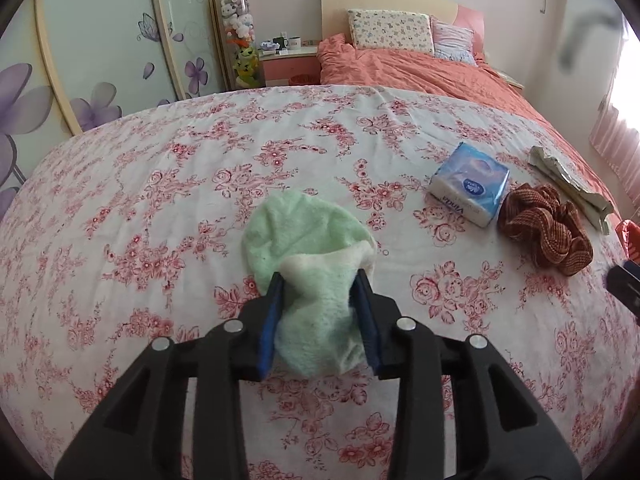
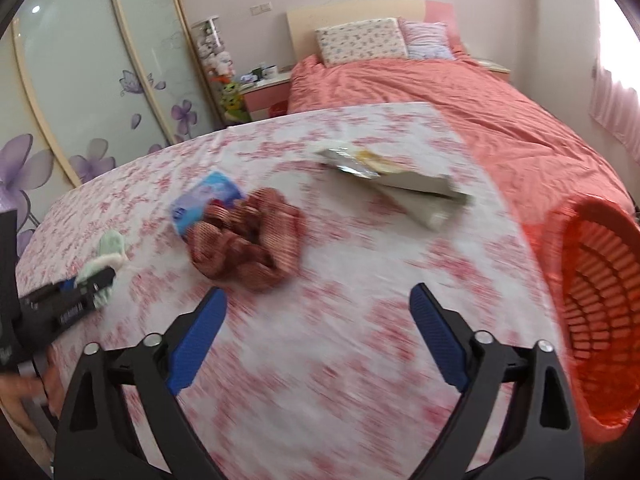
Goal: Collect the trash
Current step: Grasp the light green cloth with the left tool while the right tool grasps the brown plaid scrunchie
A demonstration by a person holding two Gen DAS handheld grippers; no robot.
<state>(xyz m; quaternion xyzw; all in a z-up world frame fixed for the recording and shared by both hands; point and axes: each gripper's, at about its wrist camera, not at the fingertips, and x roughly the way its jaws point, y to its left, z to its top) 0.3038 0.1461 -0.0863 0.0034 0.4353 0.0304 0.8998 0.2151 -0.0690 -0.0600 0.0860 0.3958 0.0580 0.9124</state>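
Observation:
My left gripper [image 1: 320, 280] is shut on a pale green fluffy sock [image 1: 308, 240], whose far end rests on the floral cloth [image 1: 160, 200]. The sock also shows in the right wrist view [image 2: 110, 246], held by the left gripper [image 2: 100, 280]. My right gripper [image 2: 318, 300] is open and empty above the cloth. Beyond it lie a brown striped scrunchie [image 2: 248, 240], a blue tissue pack [image 2: 204, 200] and crumpled paper wrappers [image 2: 400, 184]. An orange-red slatted basket [image 2: 600, 300] lies tipped at the right edge.
The scrunchie [image 1: 544, 228], tissue pack [image 1: 470, 184] and wrappers [image 1: 572, 184] lie to the right of the sock. A bed with an orange quilt [image 1: 400, 68] stands behind. A floral wardrobe [image 1: 100, 60] and a nightstand [image 1: 286, 60] stand at the left.

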